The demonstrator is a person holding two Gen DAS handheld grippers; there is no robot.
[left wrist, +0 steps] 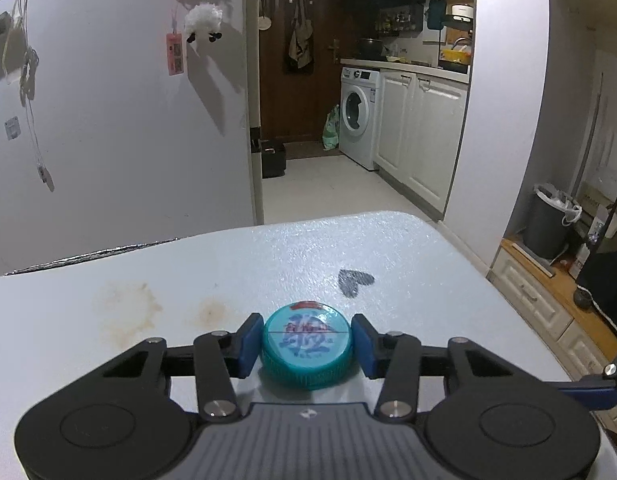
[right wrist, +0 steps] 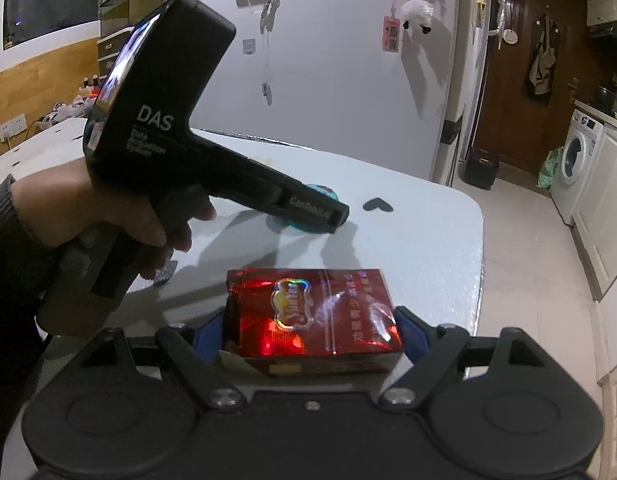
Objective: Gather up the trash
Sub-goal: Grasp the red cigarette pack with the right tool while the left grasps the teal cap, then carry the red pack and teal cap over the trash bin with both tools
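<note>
Two grips: left gripper [left wrist: 307, 344] jaws pinch the cap [left wrist: 307, 350] flat on the counter [left wrist: 408, 248] for lifting; right gripper [right wrist: 311, 334] jaws clamp the box [right wrist: 314, 318], 6 o'clock of it.

A teal bottle cap [left wrist: 307, 347] lies flat, printed top up; a shiny red box [right wrist: 314, 318] lies nearby.

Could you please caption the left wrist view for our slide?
Left gripper brackets a teal bottle cap on the stained white table.
</note>
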